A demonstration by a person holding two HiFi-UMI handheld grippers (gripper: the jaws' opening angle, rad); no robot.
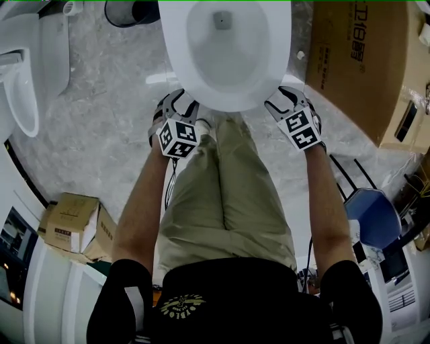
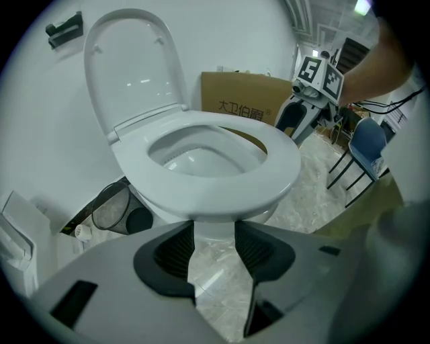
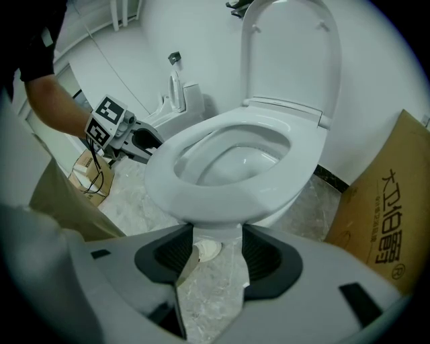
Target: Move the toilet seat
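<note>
White is the one toilet seat, and two grippers, the left gripper and right gripper, wait wide open, holding nothing, tips partly hidden under its rim.

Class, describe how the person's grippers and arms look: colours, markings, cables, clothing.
The left gripper and right gripper have grey bodies, black ribbed pads and a white cube with black square markers. A black cable hangs from the left one. The sleeves are short and black, with a pale stripe.

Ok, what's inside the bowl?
Bare white bowl with a small dark outlet at the back; nothing lying in it. The seat covers the rim beneath.
</note>
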